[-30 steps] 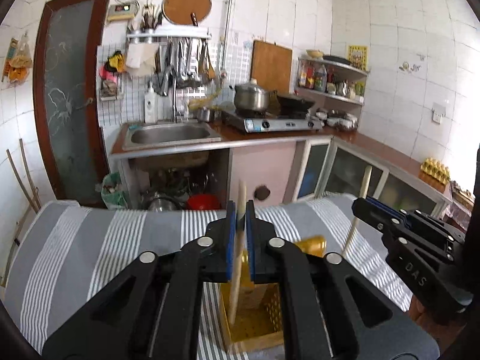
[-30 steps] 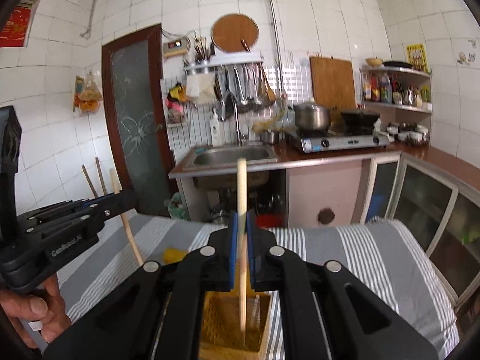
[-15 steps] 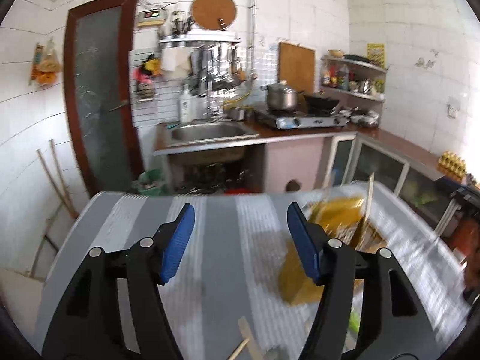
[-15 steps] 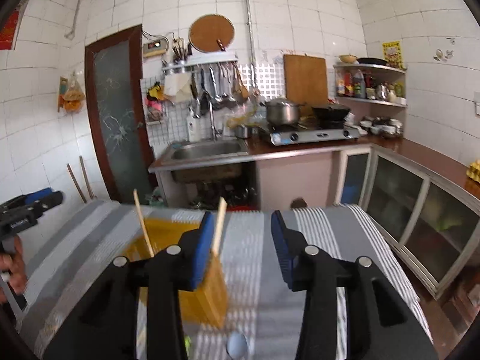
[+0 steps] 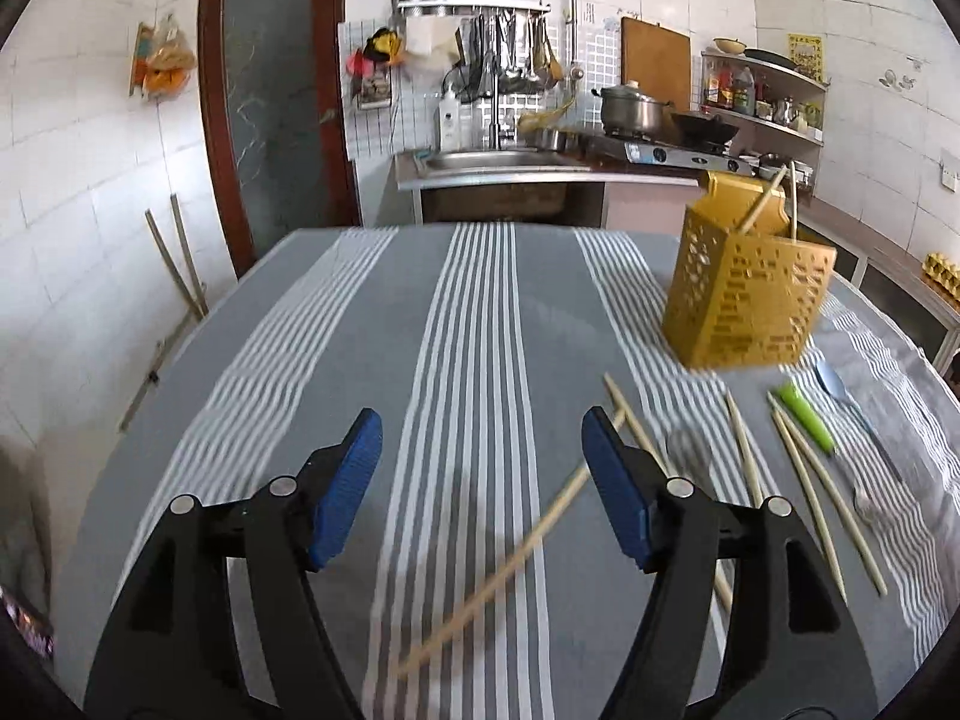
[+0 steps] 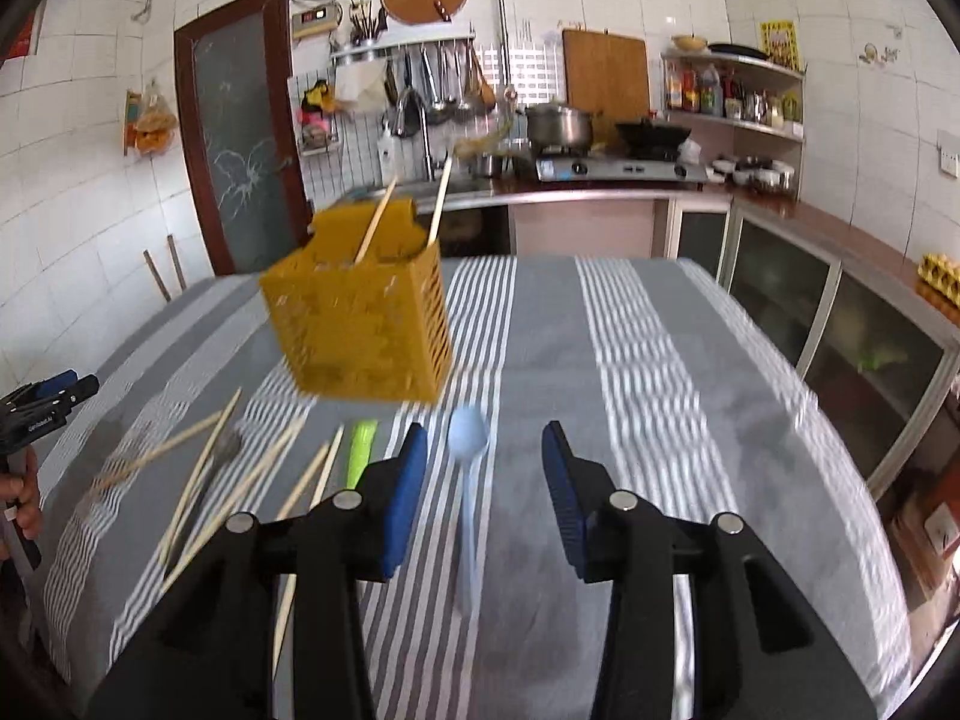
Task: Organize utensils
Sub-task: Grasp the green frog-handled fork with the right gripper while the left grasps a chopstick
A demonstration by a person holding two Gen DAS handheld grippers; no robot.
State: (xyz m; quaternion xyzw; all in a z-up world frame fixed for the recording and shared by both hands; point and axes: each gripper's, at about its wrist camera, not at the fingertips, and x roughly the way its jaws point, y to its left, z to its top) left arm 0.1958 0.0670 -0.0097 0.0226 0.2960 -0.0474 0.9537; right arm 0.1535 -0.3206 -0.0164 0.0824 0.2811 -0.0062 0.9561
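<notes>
A yellow perforated utensil holder [image 5: 747, 294] stands on the striped cloth with two wooden chopsticks [image 5: 762, 204] leaning in it; it also shows in the right wrist view [image 6: 360, 330]. My left gripper [image 5: 480, 480] is open and empty above a loose chopstick [image 5: 510, 558]. My right gripper [image 6: 483, 492] is open and empty over a light blue spoon [image 6: 468, 450]. Several loose chopsticks [image 6: 204, 474], a green-handled utensil [image 6: 359, 450] and a metal spoon [image 5: 689, 447] lie on the cloth near the holder.
The table has a grey and white striped cloth [image 5: 480, 324]. Behind it are a sink counter [image 5: 498, 168], a stove with a pot [image 6: 564, 126] and glass-door cabinets [image 6: 840, 324] at the right. The left gripper shows at the left edge of the right wrist view [image 6: 36, 408].
Both grippers let go of their chopsticks into the holder, opened, and pulled back and down over the table. The loose utensils have come into view.
</notes>
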